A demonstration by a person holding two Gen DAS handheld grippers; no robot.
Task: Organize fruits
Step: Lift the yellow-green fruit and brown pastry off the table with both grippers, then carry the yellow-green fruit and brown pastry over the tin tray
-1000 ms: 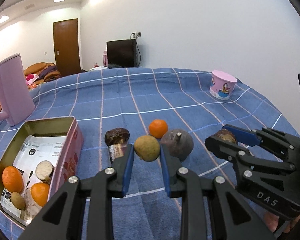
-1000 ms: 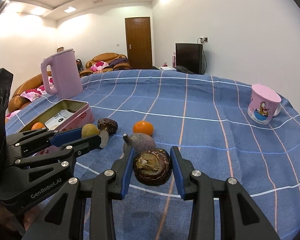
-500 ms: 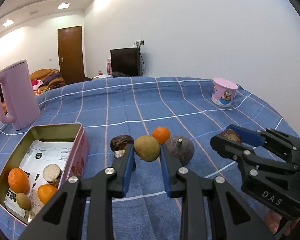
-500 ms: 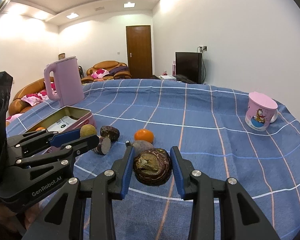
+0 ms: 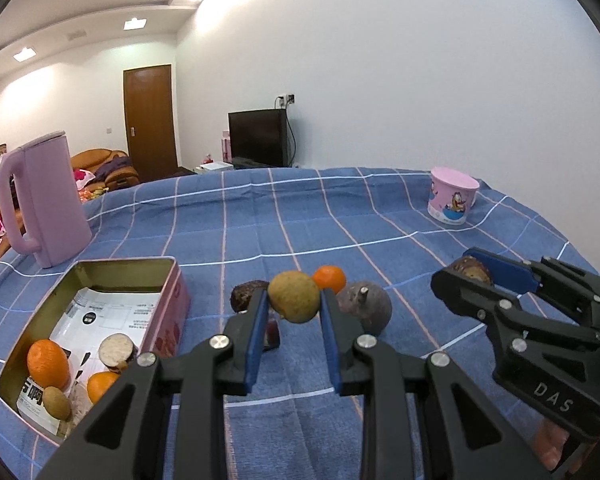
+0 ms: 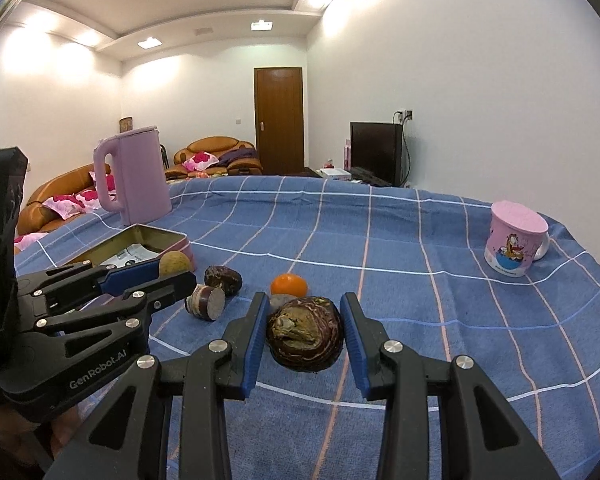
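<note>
Your left tool pinches a round tan-green fruit, lifted above the blue checked worktop. Your right tool pinches a dark purple-brown fruit. On the cloth beyond sit an orange, a grey-purple fruit and a dark brown fruit. To your left, the open tin holds oranges and other fruit pieces.

I saw a round tan-green fruit clamped in my left claw, a dark purple, wrinkled fruit in my right claw, and an orange just beyond.
</note>
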